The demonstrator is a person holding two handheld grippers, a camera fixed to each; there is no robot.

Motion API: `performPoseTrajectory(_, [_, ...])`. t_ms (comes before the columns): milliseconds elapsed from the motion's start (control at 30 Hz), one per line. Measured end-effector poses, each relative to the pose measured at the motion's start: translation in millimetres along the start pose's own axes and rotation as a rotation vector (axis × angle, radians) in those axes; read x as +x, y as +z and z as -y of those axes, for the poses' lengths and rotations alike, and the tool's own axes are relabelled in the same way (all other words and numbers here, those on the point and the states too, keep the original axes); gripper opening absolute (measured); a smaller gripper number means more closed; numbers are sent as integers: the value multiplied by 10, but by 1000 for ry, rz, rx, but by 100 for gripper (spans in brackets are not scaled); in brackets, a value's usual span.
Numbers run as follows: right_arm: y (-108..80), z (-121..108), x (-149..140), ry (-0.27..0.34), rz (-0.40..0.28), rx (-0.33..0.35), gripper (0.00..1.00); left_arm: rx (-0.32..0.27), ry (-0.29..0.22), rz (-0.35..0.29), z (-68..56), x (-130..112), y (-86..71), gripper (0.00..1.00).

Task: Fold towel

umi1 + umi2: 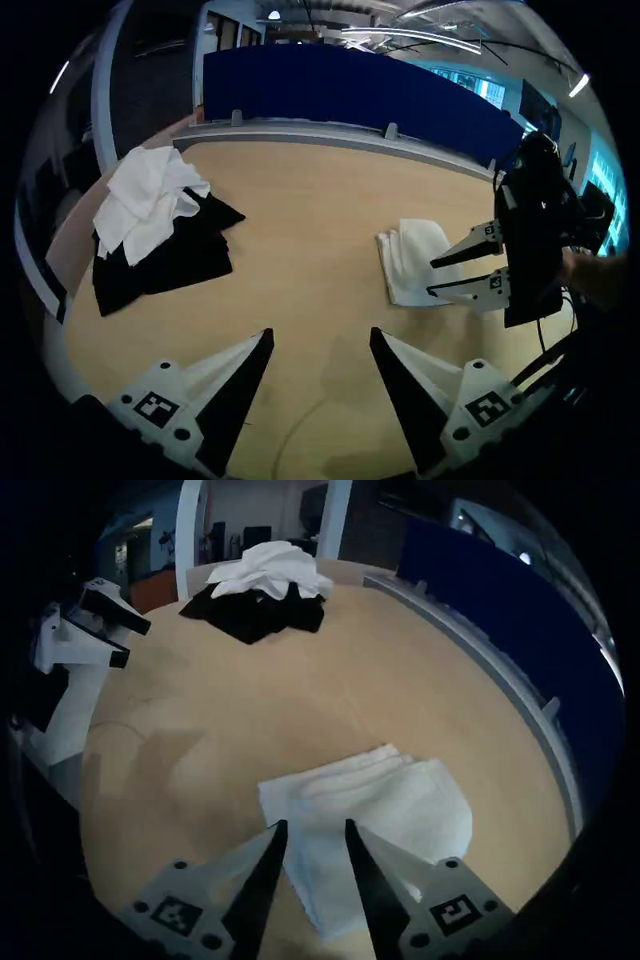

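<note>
The towel (412, 260) (376, 816) lies folded and flat on the table (320, 208) (336, 696), a white stack with layered edges showing on one side, roughly midway between the person's edge and the edge lined by a blue partition (344, 88) (512, 624). The right gripper (314, 826) (432, 277) hangs just over the towel's near edge with its fingers parted by a narrow gap, released and grasping nothing; towel shows between the tips in the right gripper view. A hand (592, 272) holds it from behind. The left gripper (320, 336) (136, 644) is spread wide and empty above bare wood near the person's edge, well apart from the towel. At the table's rounded end, far from both grippers, a crumpled white cloth (148, 196) (268, 568) sits on top of a black cloth (176, 252) (256, 612), close to the rim.
</note>
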State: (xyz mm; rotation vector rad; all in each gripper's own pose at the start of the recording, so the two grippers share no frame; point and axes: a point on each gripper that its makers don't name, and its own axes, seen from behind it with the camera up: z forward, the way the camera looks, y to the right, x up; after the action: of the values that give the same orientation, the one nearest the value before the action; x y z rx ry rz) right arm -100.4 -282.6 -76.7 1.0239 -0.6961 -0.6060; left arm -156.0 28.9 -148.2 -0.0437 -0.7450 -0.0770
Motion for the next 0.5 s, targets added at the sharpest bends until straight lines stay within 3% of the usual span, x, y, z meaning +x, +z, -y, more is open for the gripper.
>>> performPoseTrajectory(167, [-130,-90,-72,40,2,-42,74,-1,4,1,-16,-9,-5,89])
performPoseTrajectory(500, [-318,-220,-398,126,43,-84,75,-5,7,-1,-45,25,8,89])
